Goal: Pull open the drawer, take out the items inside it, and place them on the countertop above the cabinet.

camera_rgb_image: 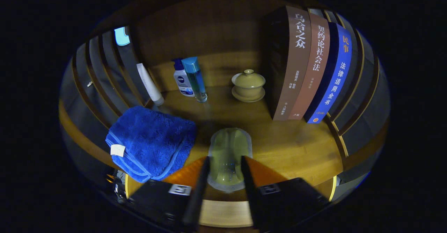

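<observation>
So the gripper (225, 172) has its fingers closed in on a pale green oblong dish (228, 152), holding it low over the wooden countertop (293, 149), looks like mid-placing. Blue towel (150, 142) sits just left of it, already out I'd guess. Can't see the drawer, so no idea what's left. Behind: a lidded cup (249, 84), a Nivea bottle (183, 81), and books (310, 68) with Chinese spines, 乌合之众 being one.

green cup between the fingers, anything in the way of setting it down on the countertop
Nothing visible does. The green cup sits between the gripper's fingers over bare countertop; the blue towel lies beside it, the lidded bowl beyond.
</observation>
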Demonstrator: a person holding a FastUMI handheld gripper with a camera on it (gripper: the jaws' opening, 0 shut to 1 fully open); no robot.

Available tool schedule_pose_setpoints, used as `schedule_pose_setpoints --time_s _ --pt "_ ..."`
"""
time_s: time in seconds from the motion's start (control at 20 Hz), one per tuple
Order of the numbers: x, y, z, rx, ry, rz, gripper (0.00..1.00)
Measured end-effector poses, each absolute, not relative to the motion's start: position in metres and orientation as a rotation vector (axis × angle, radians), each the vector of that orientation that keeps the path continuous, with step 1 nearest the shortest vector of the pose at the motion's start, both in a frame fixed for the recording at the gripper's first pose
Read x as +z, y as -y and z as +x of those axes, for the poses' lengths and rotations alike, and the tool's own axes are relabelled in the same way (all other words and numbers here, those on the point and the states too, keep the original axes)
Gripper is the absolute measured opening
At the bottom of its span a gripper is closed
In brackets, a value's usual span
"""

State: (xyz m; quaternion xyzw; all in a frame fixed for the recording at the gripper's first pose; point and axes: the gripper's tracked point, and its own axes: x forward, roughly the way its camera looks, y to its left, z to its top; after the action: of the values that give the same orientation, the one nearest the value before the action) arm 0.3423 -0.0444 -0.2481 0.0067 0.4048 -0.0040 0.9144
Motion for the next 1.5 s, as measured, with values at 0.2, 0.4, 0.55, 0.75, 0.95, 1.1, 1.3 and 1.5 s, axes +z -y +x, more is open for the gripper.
schedule_pose_setpoints --time_s 0.2,0.4,0.55,0.75,0.95,1.1,1.3,1.5 --pt "-0.230 0.044 0.338 0.009 -0.745 -0.001 1.00" --pt "-0.206 0.043 0.320 0.049 -0.612 -0.035 1.00" --pt "-0.179 0.039 0.295 0.073 -0.492 -0.039 1.00" --pt "-0.132 0.028 0.252 0.114 -0.334 0.029 1.00" --pt "-0.087 0.030 0.194 0.101 -0.162 -0.012 0.99" --pt "-0.078 0.023 0.147 0.092 -0.081 0.000 0.99" --pt "-0.104 0.025 0.097 0.054 -0.070 0.041 0.99" --pt "-0.143 0.030 0.055 -0.008 -0.066 0.048 0.99"
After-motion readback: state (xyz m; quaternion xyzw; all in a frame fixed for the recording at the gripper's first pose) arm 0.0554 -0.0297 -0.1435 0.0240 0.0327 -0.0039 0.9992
